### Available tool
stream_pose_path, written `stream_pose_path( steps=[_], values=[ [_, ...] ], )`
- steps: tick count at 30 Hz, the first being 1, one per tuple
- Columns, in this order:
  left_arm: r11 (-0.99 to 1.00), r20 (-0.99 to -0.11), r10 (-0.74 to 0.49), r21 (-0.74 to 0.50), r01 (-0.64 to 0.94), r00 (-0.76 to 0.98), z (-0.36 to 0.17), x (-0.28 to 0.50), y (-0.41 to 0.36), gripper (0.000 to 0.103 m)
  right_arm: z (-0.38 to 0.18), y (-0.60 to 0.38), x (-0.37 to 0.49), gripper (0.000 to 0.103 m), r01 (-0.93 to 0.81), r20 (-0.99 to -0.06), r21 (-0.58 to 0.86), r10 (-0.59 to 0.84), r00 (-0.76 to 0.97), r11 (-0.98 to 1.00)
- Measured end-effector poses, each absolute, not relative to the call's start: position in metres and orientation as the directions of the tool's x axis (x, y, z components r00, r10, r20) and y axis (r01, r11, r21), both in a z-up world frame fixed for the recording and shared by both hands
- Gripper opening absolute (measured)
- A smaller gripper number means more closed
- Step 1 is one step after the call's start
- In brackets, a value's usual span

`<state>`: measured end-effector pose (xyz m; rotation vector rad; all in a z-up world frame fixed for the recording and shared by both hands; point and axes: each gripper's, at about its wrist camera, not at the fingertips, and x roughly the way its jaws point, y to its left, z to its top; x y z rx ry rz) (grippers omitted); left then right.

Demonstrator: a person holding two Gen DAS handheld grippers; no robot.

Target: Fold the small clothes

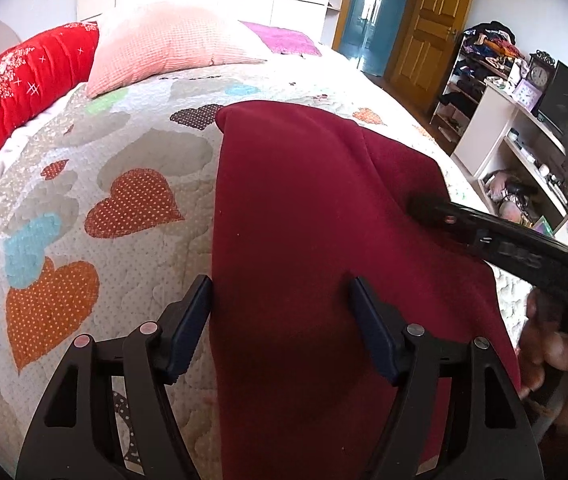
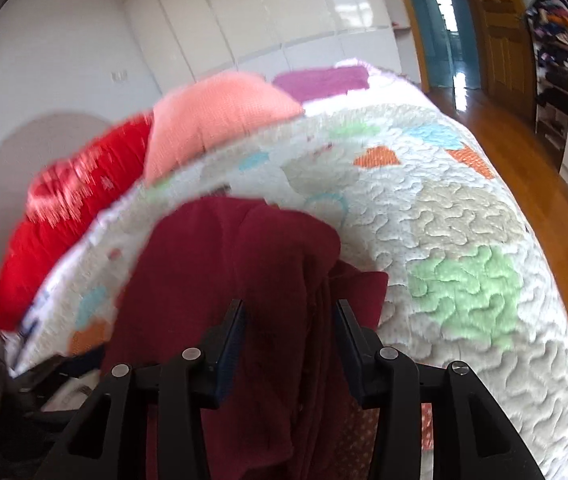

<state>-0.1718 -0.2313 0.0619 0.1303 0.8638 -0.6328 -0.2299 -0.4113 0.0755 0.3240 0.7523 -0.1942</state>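
A dark red garment point(image 1: 304, 216) lies on the heart-patterned quilt point(image 1: 83, 184) of a bed. My left gripper point(image 1: 279, 296) is open, its fingers spread over the garment's near left edge. My right gripper point(image 1: 428, 204) reaches in from the right in the left wrist view, its tip touching the garment's right fold. In the right wrist view the garment point(image 2: 243, 264) is bunched in folds between my right gripper's point(image 2: 290, 316) open fingers. That view is blurred.
A red pillow point(image 1: 15, 92), a pink pillow point(image 1: 171, 44) and a purple cloth point(image 1: 279, 36) lie at the head of the bed. Shelves with clutter and a clock point(image 1: 540, 76) stand at the right. A wooden door point(image 1: 432, 20) and wood floor point(image 2: 524, 152) are beyond the bed.
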Motion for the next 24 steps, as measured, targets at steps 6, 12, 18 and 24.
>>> stream_pose_path(
  steps=[6,12,18,24],
  values=[
    [0.797,-0.744,-0.481,-0.15,0.585,0.464,0.065,-0.174,-0.228,0.071,0.08,-0.408,-0.238,0.012,0.278,-0.671,0.216,-0.065,0.738,0.936],
    [0.784,-0.741,-0.5,-0.168,0.597,0.448,0.07,-0.172,-0.224,0.071,0.069,-0.42,-0.238,0.013,0.304,-0.69,0.257,-0.046,0.722,0.917],
    [0.777,-0.732,-0.552,-0.278,0.565,0.4,0.07,-0.149,-0.208,0.073,0.079,-0.429,-0.27,0.076,0.303,-0.632,0.361,-0.008,0.775,0.882],
    [0.727,-0.716,-0.639,-0.443,0.524,0.282,0.048,-0.133,-0.205,0.079,0.048,-0.437,-0.265,0.08,0.294,-0.654,0.479,0.113,0.748,0.827]
  ],
)
